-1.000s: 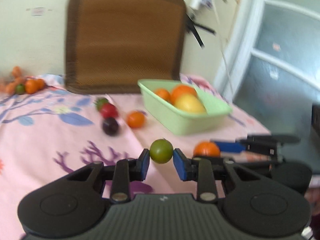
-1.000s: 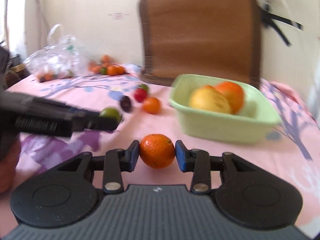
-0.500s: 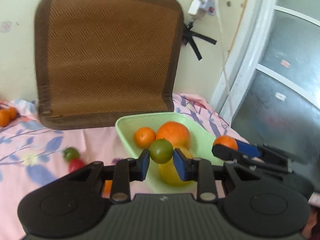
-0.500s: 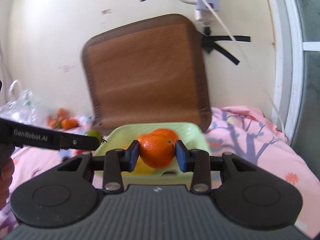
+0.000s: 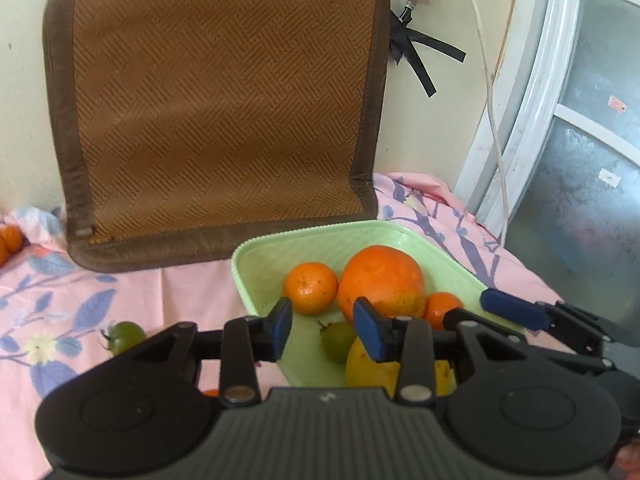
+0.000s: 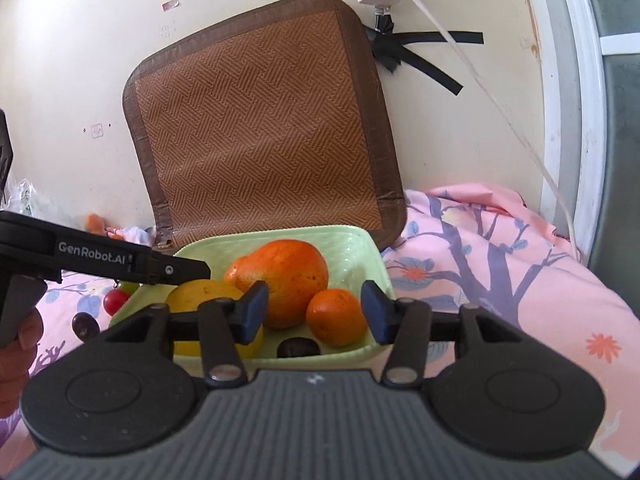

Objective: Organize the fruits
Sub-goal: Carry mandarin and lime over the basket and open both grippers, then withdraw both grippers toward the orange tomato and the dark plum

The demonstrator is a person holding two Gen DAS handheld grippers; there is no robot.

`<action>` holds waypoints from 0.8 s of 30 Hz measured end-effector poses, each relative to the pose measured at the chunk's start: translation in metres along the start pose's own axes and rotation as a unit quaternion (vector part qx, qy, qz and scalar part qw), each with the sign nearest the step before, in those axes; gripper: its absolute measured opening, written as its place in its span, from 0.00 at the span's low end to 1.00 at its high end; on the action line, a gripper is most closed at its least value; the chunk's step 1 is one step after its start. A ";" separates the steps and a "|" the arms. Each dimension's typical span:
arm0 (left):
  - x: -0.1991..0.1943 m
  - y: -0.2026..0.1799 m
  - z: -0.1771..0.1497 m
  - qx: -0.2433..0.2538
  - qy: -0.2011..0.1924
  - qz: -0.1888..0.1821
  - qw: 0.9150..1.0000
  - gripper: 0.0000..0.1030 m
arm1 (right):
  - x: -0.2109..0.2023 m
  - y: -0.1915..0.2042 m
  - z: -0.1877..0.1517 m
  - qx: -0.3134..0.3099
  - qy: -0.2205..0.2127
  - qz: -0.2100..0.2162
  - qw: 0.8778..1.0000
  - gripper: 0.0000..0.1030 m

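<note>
My left gripper [image 5: 323, 326] hangs over the light green bowl [image 5: 304, 236] with its jaws opening and nothing held. A small green tomato [image 5: 338, 340] lies in the bowl just beneath them, apart from the pads. My right gripper [image 6: 314, 312] also stands over the bowl [image 6: 372, 264], jaws opening. A small orange [image 6: 336, 318] rests in the bowl between its pads without touching them. The bowl also holds a large orange [image 6: 284, 280], a yellow fruit [image 6: 204, 300], a dark plum [image 6: 298, 347] and another small orange [image 5: 310, 288].
A brown woven mat [image 5: 216, 120] leans on the wall behind the bowl. On the pink flowered cloth left of the bowl lie a green tomato [image 5: 126, 336], a red tomato [image 6: 116, 302] and a dark plum [image 6: 85, 326]. Oranges [image 5: 10, 240] sit far left. A white cable [image 5: 492, 120] hangs at right.
Both grippers came forward over the bowl and opened. The green tomato left the left jaws and the orange left the right jaws; both now lie in the bowl.
</note>
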State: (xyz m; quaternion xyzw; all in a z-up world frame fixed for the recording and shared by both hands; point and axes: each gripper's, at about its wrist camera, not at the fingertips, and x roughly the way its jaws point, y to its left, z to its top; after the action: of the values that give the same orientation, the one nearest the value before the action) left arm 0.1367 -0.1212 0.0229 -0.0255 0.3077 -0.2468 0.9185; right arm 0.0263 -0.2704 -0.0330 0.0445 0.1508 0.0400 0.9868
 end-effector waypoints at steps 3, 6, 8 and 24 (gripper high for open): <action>-0.015 -0.007 -0.003 0.012 -0.014 0.018 1.000 0.39 | -0.002 -0.006 0.000 0.016 -0.008 -0.002 1.000 0.52; -0.034 -0.008 -0.007 0.014 -0.023 0.045 0.999 0.42 | -0.005 -0.011 0.000 0.032 -0.019 -0.002 0.999 0.52; -0.047 -0.004 -0.011 0.010 -0.025 0.066 0.997 0.42 | -0.005 -0.012 0.000 0.036 -0.020 0.002 0.999 0.52; -0.112 0.078 -0.071 -0.044 -0.025 0.213 0.976 0.48 | -0.037 0.003 -0.004 0.063 -0.054 -0.003 0.997 0.53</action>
State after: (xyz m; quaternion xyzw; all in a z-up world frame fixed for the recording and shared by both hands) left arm 0.0525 0.0066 0.0114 -0.0062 0.2934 -0.0313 0.9555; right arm -0.0103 -0.2708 -0.0252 0.1078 0.0995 0.0254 0.9889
